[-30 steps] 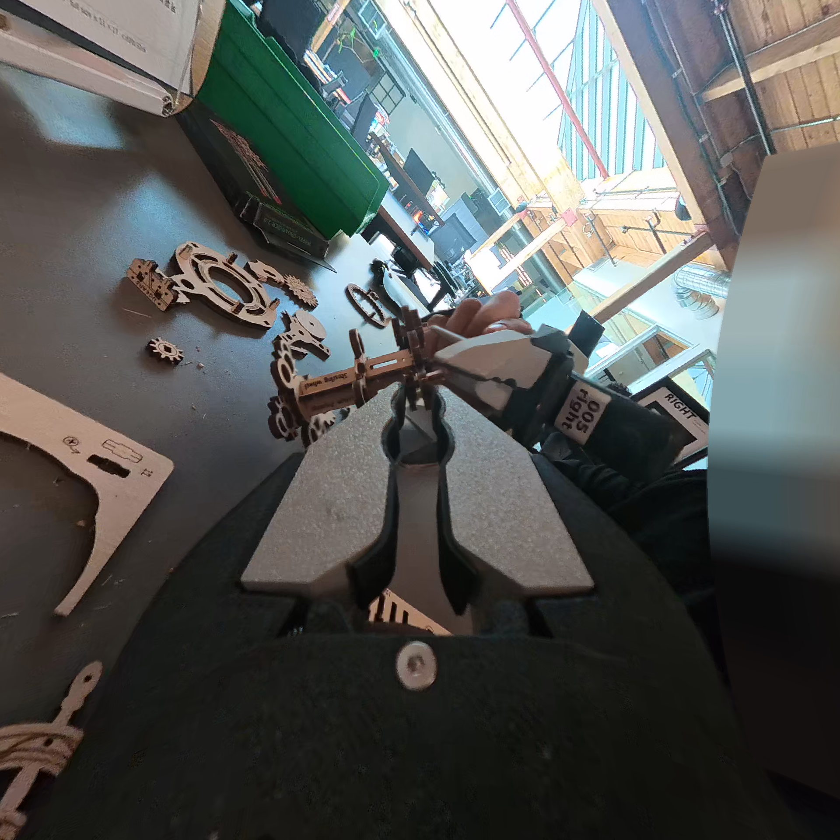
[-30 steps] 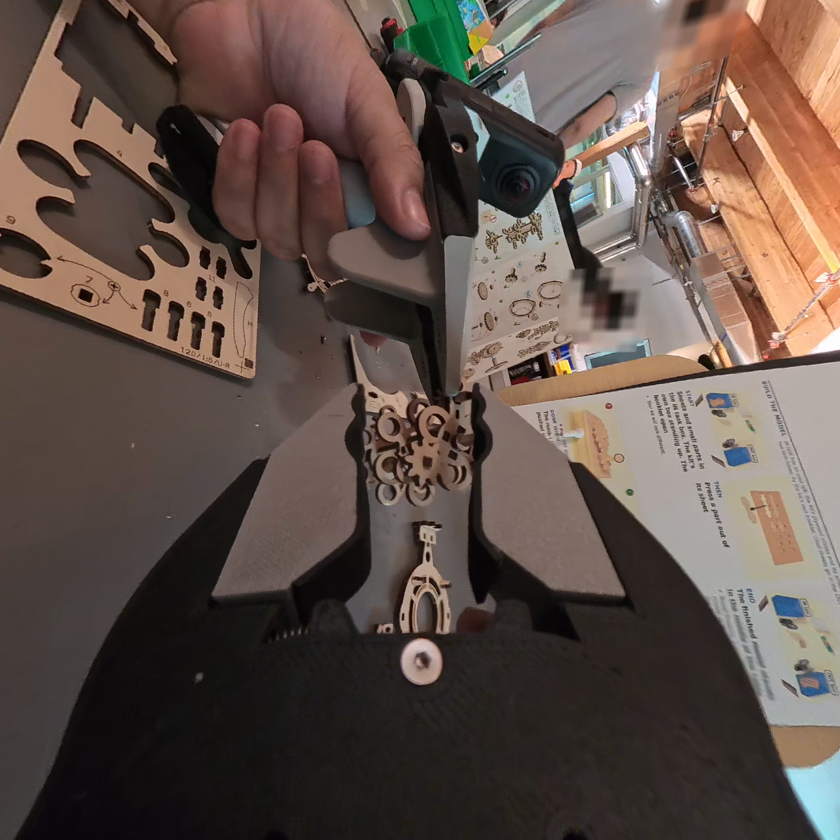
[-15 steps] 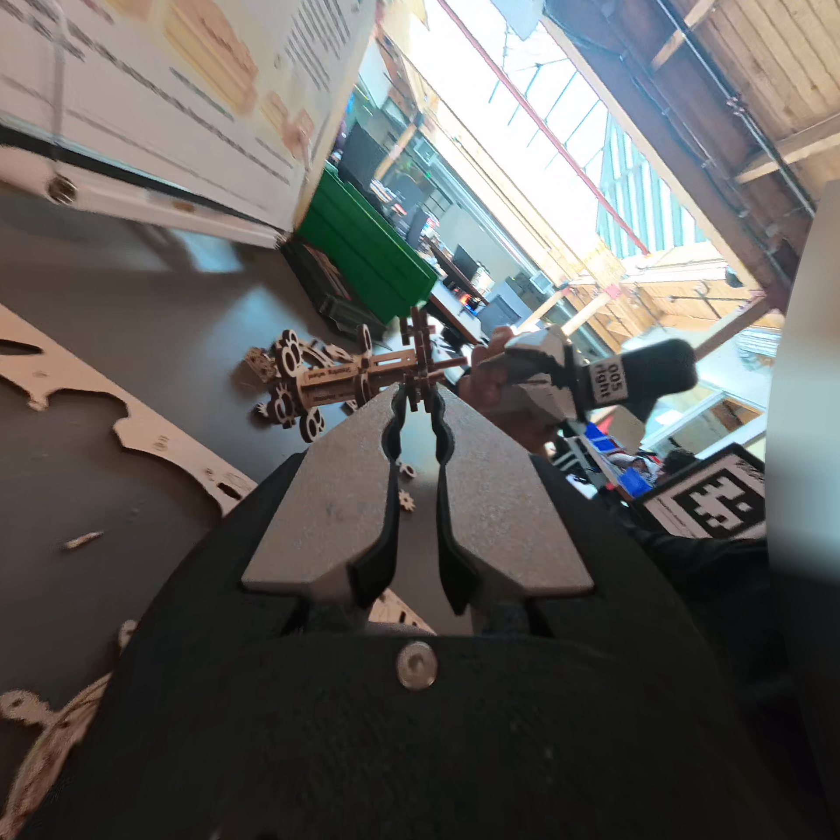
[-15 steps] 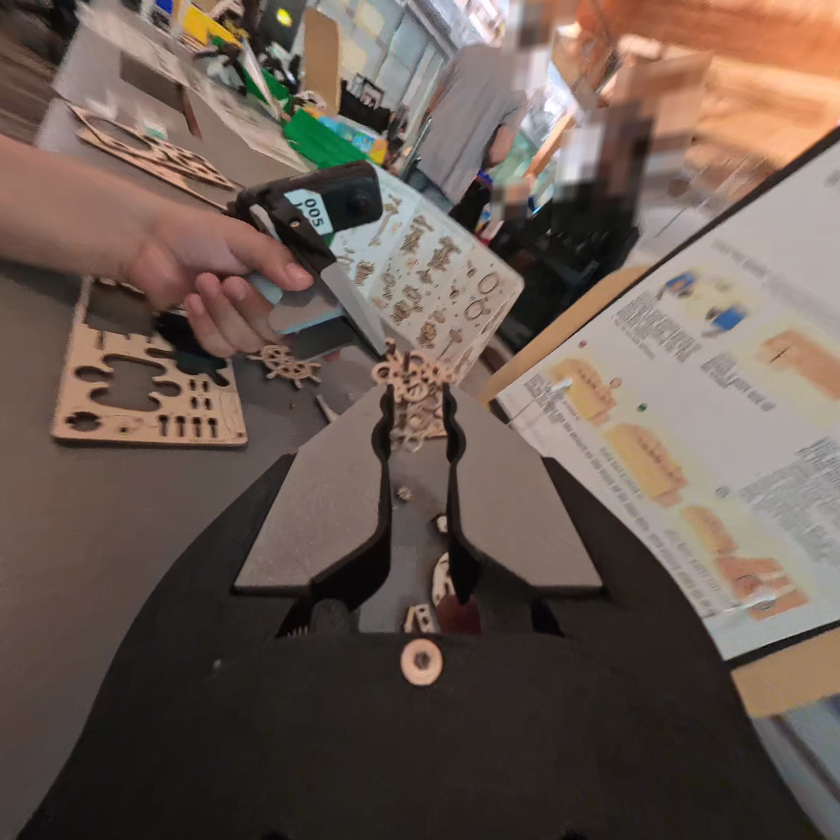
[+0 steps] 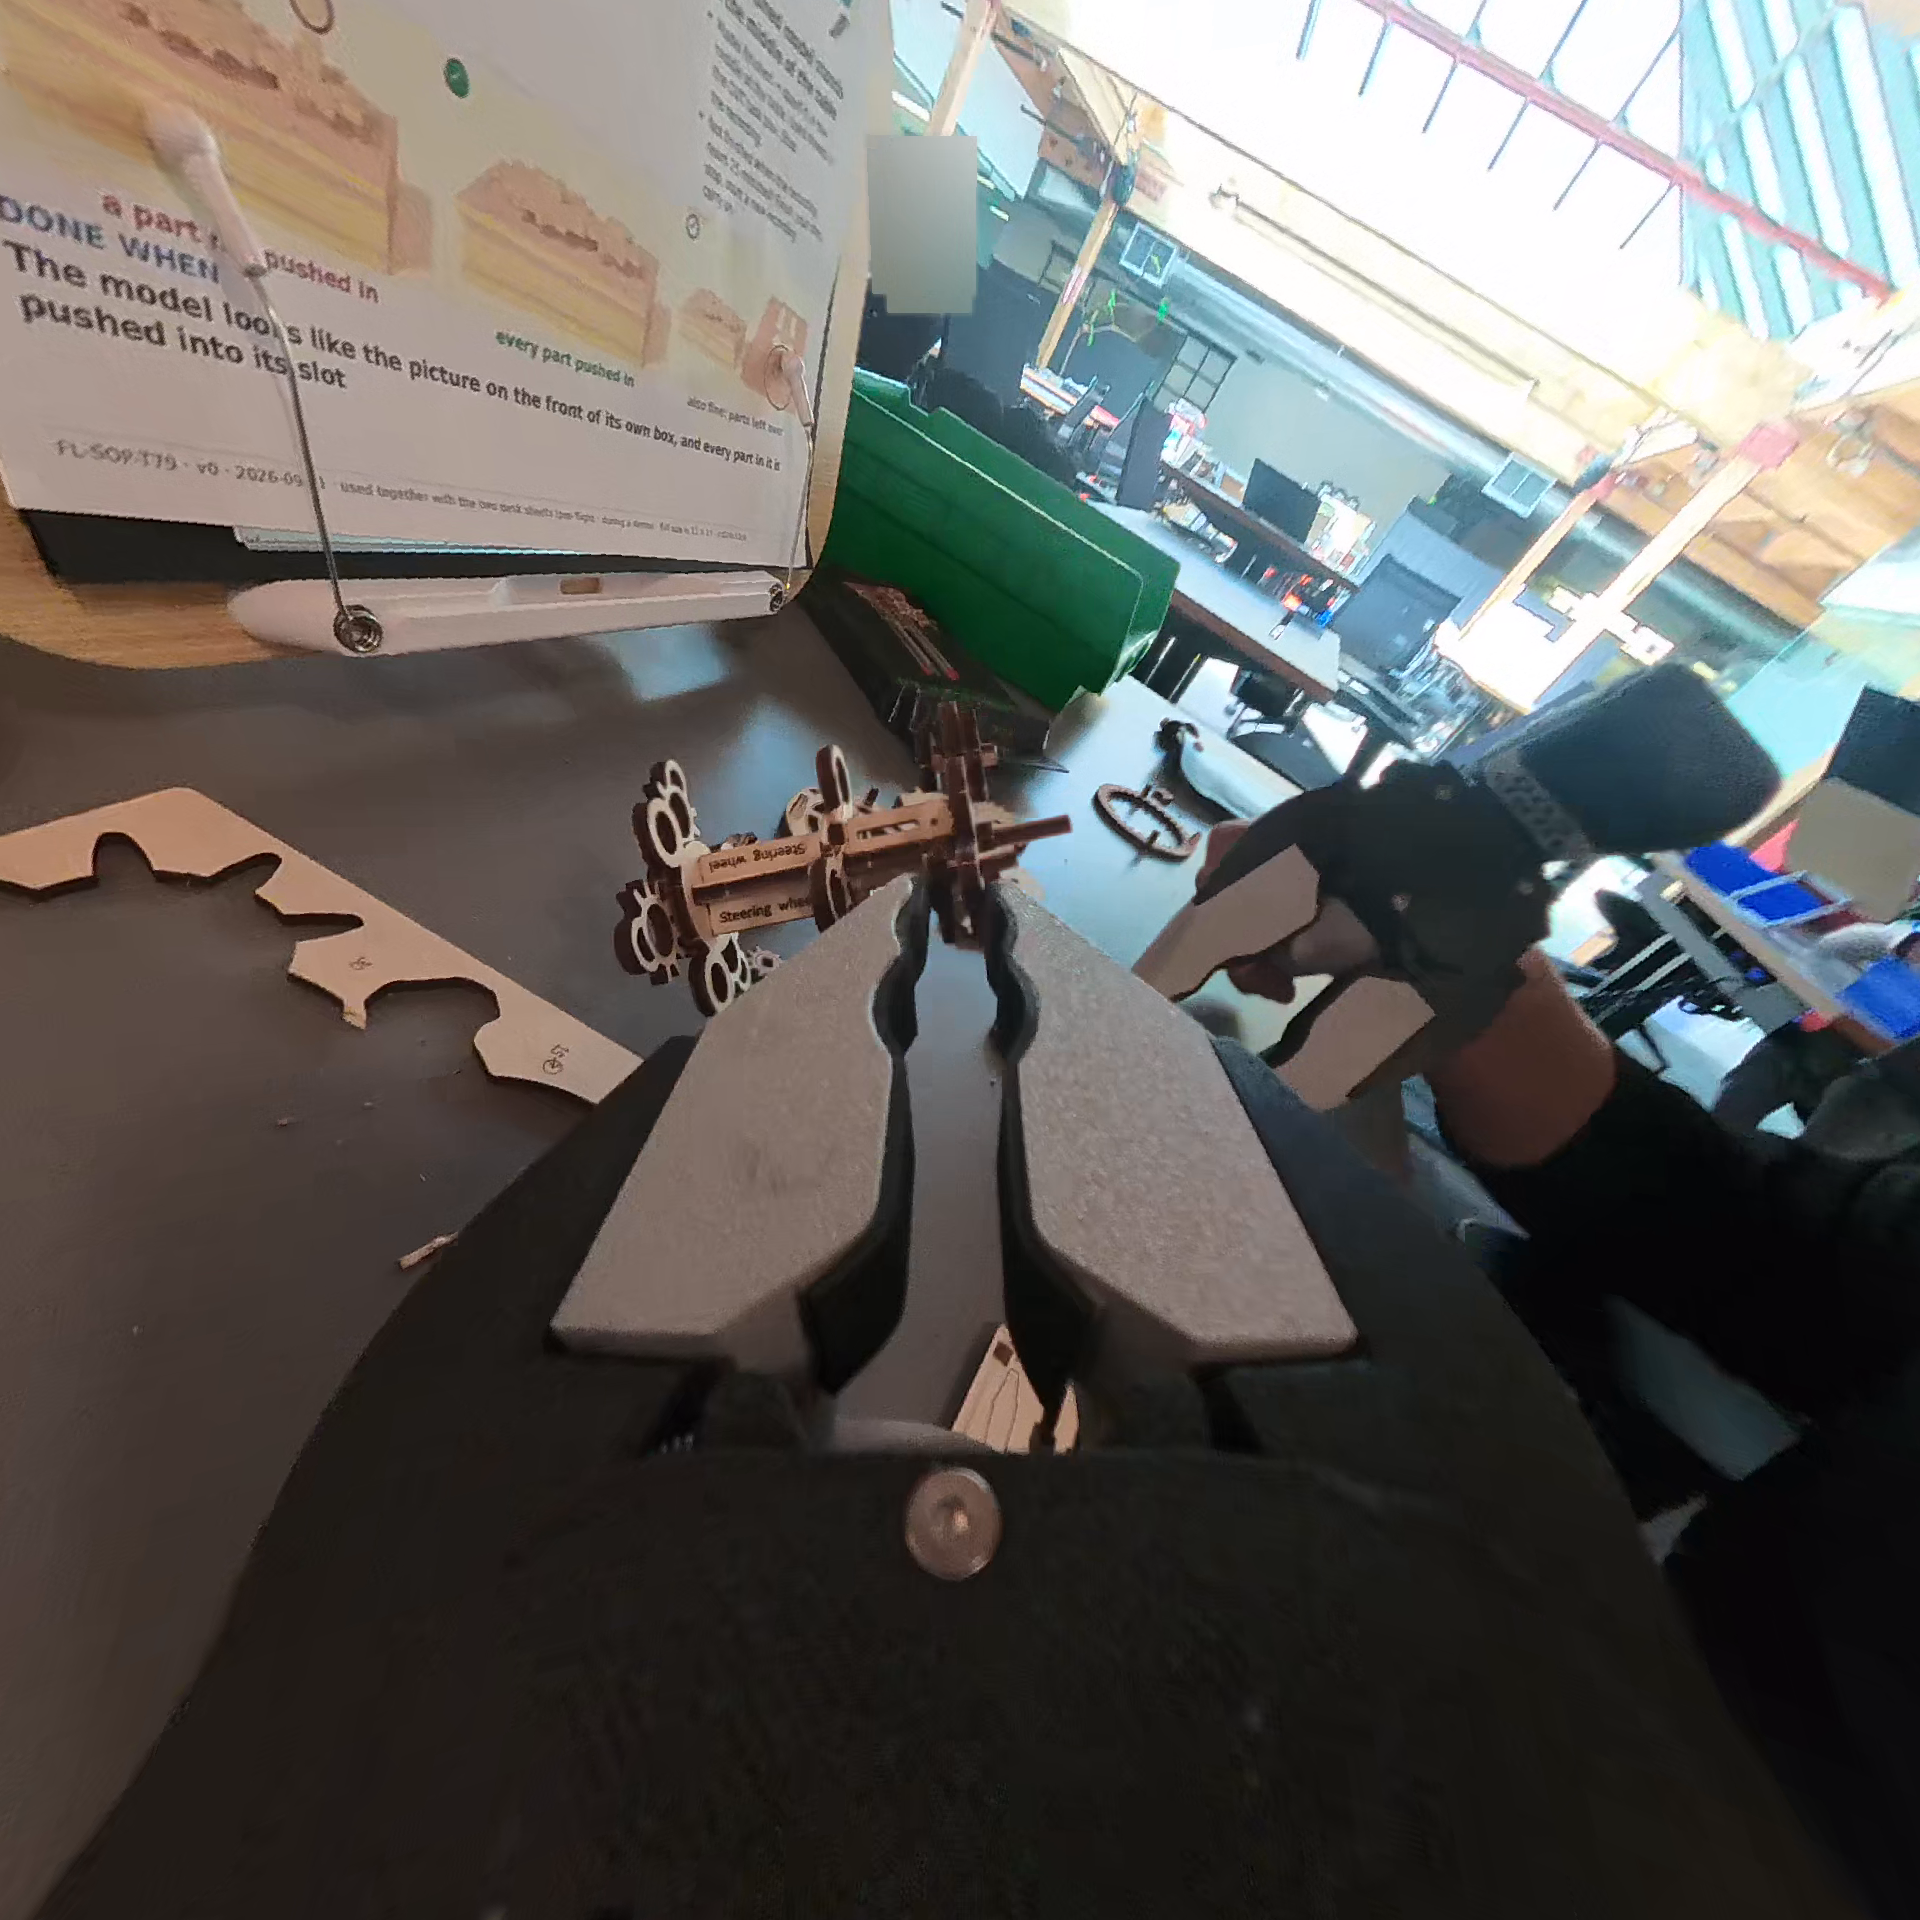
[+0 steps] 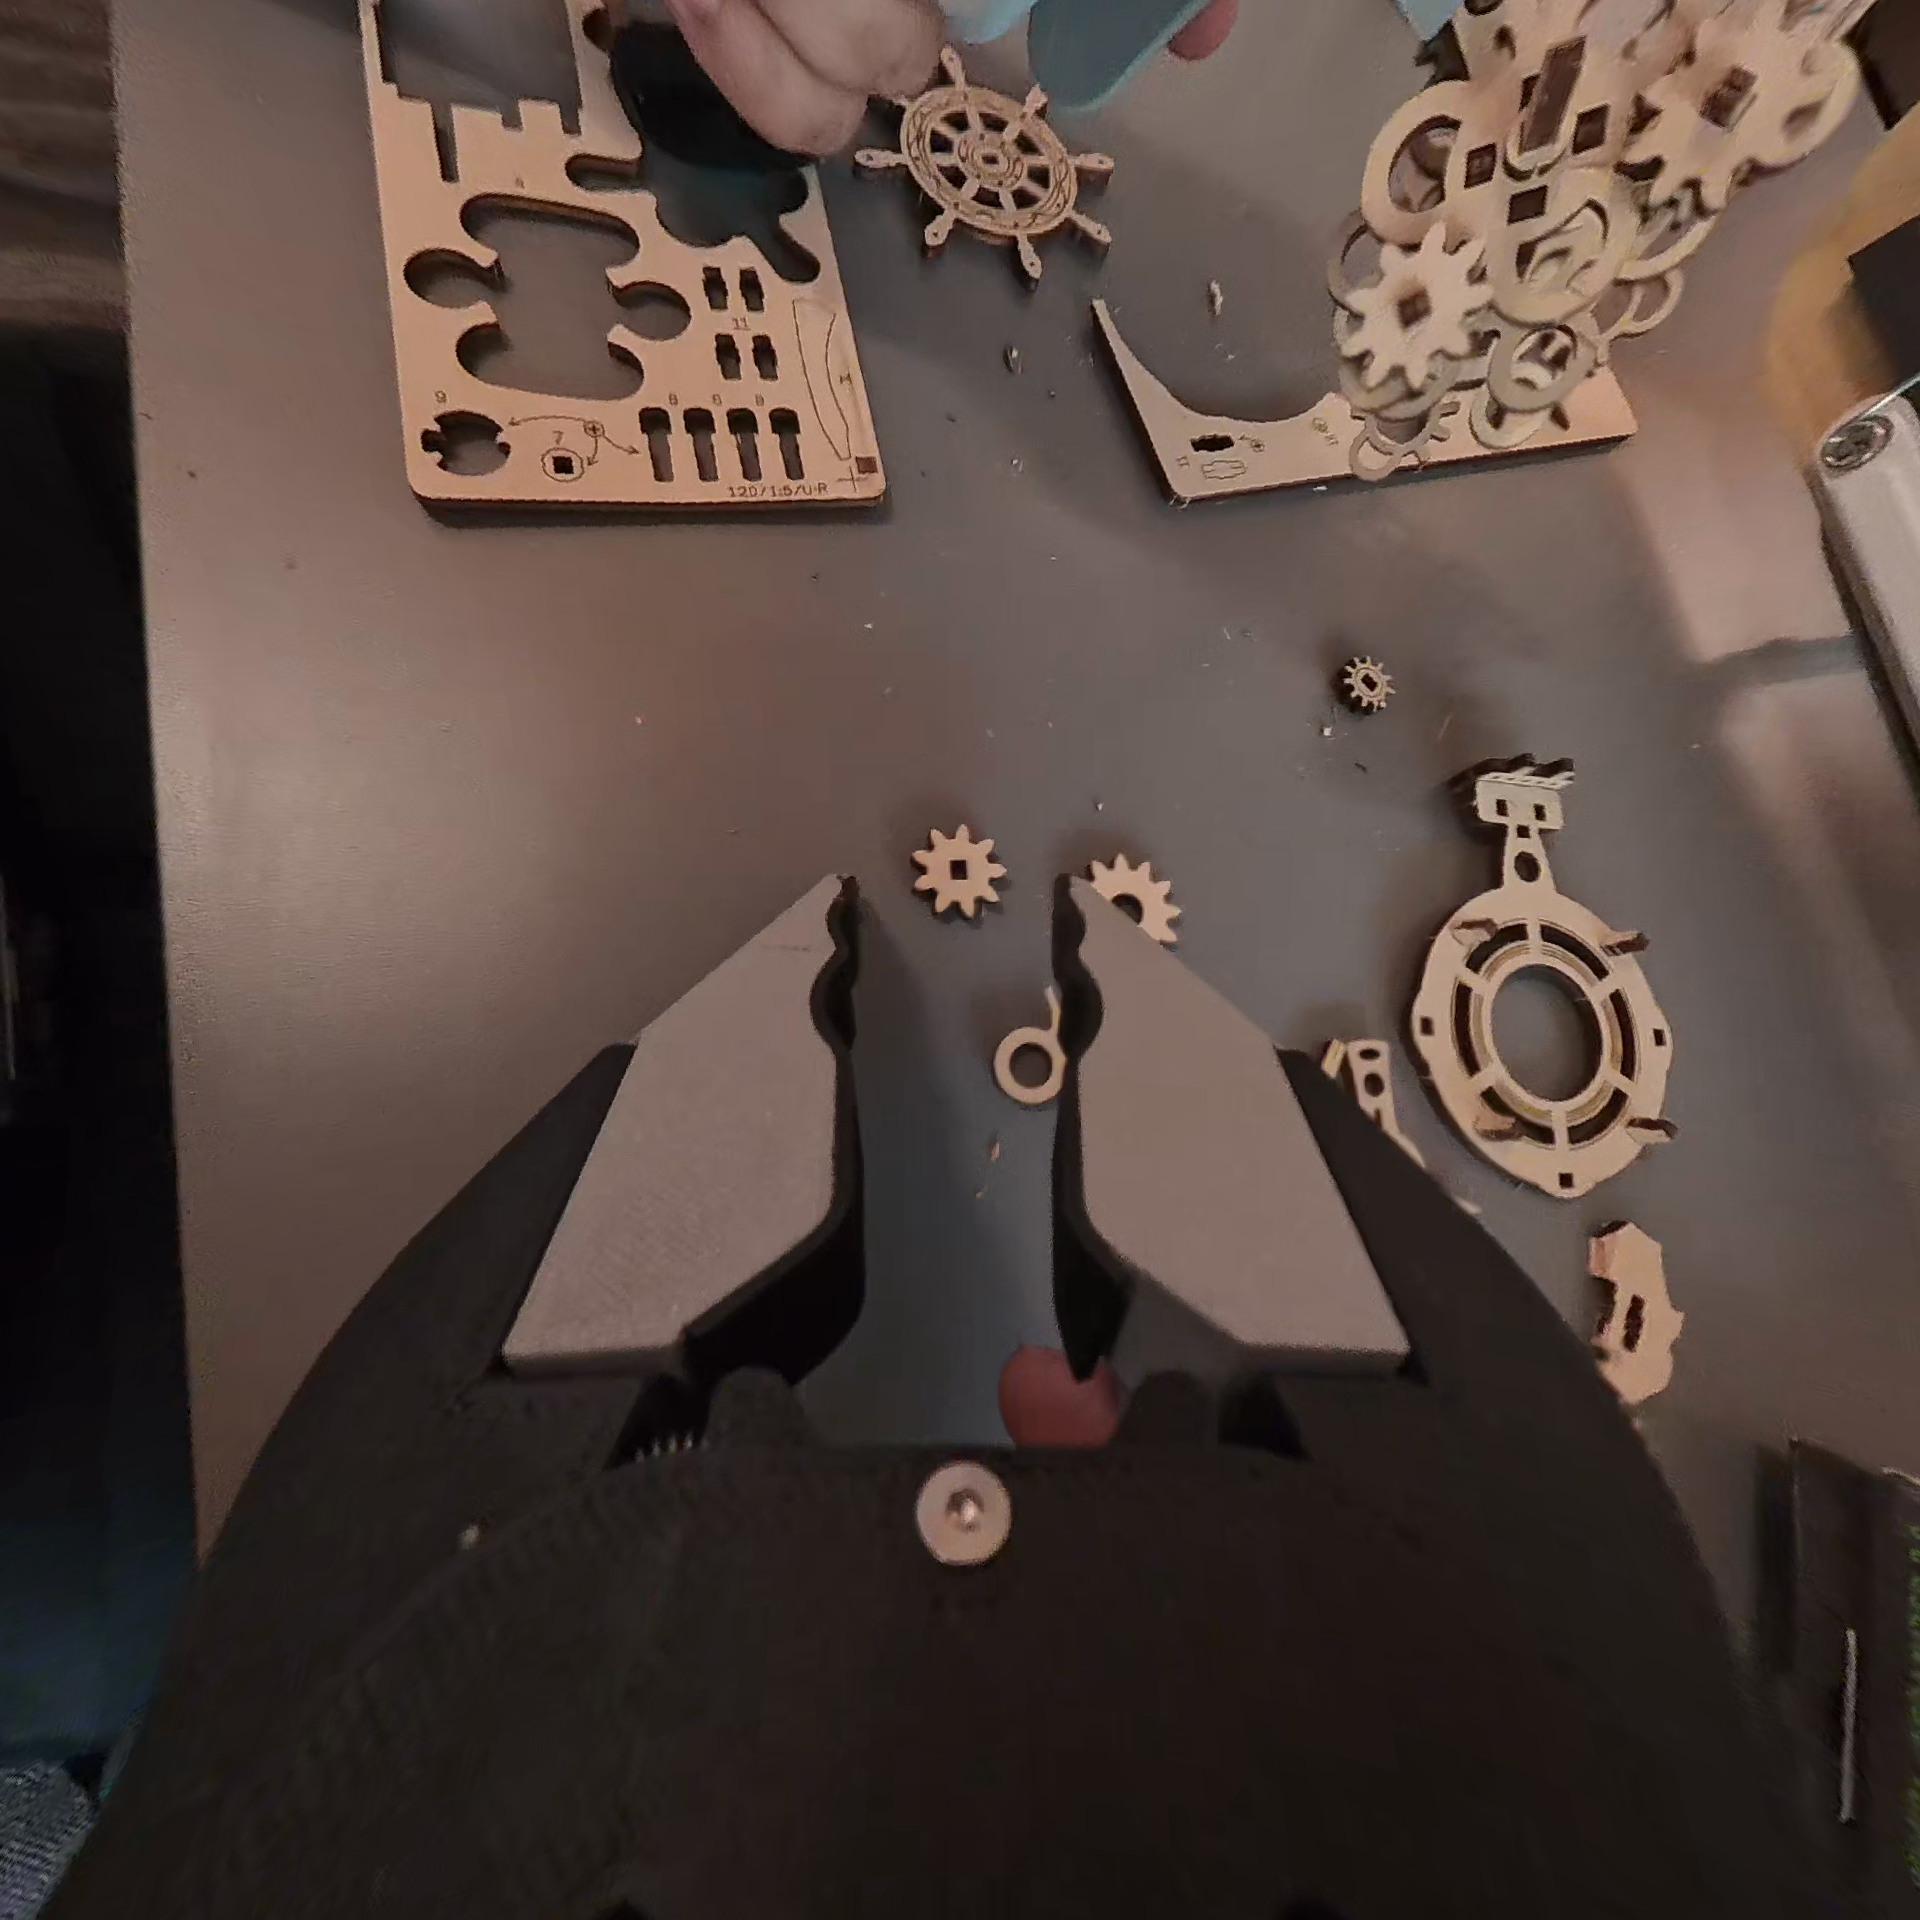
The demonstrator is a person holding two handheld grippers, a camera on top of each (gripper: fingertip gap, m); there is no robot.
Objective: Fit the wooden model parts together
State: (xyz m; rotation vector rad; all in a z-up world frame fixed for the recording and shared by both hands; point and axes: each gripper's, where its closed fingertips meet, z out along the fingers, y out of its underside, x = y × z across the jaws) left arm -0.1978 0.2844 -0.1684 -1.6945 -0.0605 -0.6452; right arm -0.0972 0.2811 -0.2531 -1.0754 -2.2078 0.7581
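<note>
My left gripper (image 5: 958,899) is shut on the wooden model assembly (image 5: 769,883), an axle with gear-like discs, and holds it above the dark table. The assembly also shows at the top right of the right wrist view (image 6: 1507,208). My right gripper (image 6: 954,894) is open and empty, pointing down at the table. A small pale gear (image 6: 958,871) lies just beyond its fingertips, and a second gear (image 6: 1143,904) lies partly under the right finger. A small ring piece (image 6: 1029,1065) lies between the fingers. In the left wrist view the right gripper (image 5: 1288,966) is off to the right.
A round frame piece (image 6: 1538,1029), a small dark gear (image 6: 1366,686) and a ship's wheel (image 6: 987,166) lie on the table. Two punched-out sheets (image 6: 623,395) (image 6: 1247,457) lie at the far side. An instruction board (image 5: 416,312) and green box (image 5: 987,540) stand behind. My hands' fingertips stand some 15 cm from each other.
My right gripper has let go of the assembly, swung down over the table and opened. My left gripper kept its hold and turned towards the instruction board.
</note>
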